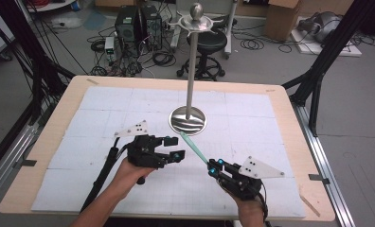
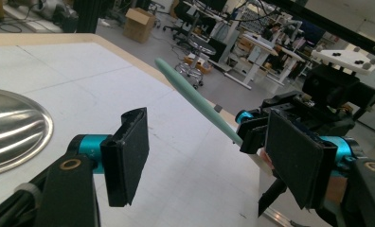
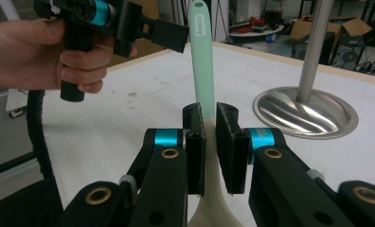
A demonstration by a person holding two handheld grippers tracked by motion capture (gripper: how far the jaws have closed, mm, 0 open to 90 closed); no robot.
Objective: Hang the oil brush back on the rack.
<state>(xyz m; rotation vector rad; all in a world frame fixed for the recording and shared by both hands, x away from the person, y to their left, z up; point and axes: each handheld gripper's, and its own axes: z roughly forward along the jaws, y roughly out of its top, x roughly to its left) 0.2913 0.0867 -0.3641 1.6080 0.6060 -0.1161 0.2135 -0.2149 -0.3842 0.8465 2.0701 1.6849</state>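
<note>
Pickup looked complete: the right tool point(image 1: 215, 169) was clamped on a mint-green spatula point(image 1: 193, 147), and in the right gripper view the two black pads pressed the utensil's neck from both sides, with its pale wider end below the jaws and its slim handle point(image 3: 203, 71) rising beyond them. In the high view the spatula was off the desk point(image 1: 43, 142), slanting from the right tool up toward the round base point(image 1: 188, 121) of the metal stand point(image 1: 191, 71), its tip ending just short of that base and apart from it. The left tool point(image 1: 171, 147) hovered near the handle with its jaws spread wide and nothing between them; the left gripper view showed the handle point(image 2: 195, 97) passing beyond its pads, not yet inside the gap. Judging by that, what seemed in hand was either a handover to the left tool or a lift of the utensil toward the hooks at the top point(image 1: 196, 21) of the stand, and neither was done. Whether the handle had a hanging hole could not be made out. Hanging, if that was the aim, was all left to do, since the stand carried nothing at that moment.
</note>
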